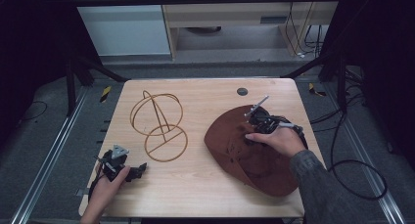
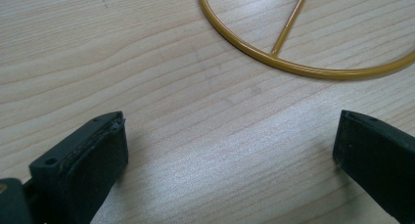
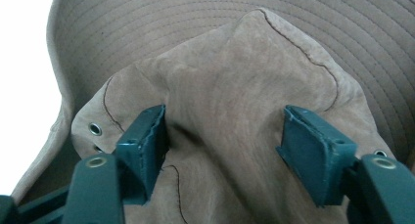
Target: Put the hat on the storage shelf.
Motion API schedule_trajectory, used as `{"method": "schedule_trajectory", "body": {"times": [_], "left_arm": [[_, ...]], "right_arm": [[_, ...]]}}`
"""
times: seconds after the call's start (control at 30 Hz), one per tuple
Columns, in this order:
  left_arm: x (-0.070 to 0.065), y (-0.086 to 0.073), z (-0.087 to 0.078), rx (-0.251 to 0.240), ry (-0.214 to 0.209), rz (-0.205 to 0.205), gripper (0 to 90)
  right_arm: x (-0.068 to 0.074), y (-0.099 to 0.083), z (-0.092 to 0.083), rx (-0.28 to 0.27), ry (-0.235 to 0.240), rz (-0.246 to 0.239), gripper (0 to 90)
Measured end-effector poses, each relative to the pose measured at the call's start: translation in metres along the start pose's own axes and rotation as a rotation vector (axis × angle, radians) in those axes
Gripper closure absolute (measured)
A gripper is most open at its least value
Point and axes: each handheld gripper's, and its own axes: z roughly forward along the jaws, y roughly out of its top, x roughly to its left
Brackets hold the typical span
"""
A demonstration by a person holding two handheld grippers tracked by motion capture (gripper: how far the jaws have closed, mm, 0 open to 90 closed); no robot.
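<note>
Right claw is straddling the crown of the hat, jaws parted, with a fold of cloth rising between them; the left pad is touching it, the right pad is standing apart, so nothing is being gripped yet. Hat is lying on the table, right side, brim spread. Left claw is resting released, near left, beside the wire stand. Hat is looking soft, light and floppy; pinching a crown fold should be serving best.

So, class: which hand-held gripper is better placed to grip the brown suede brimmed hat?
Right hand-held gripper: its jaws straddle the brown suede brimmed hat's crown. The left one sits open over bare table.
</note>
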Motion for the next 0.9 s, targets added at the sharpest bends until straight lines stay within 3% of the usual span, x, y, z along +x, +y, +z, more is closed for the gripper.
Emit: {"method": "schedule_trajectory", "body": {"times": [0.23, 0.4, 0.67, 0.9], "left_arm": [[0.0, 0.0, 0.0, 0.0, 0.0, 0.0, 0.0], [0.0, 0.0, 0.0, 0.0, -0.001, 0.0, 0.0], [0.0, 0.0, 0.0, 0.0, 0.0, -0.001, 0.0], [0.0, 0.0, 0.0, 0.0, 0.0, 0.001, 0.0]], "right_arm": [[-0.004, -0.003, 0.0, 0.005, 0.004, -0.002, 56.0], [-0.007, -0.005, 0.0, 0.0, 0.027, -0.011, 63.6], [-0.012, -0.012, -0.001, -0.023, 0.056, 0.004, 83.1], [-0.014, -0.014, -0.006, -0.055, 0.066, -0.018, 87.7]]}}
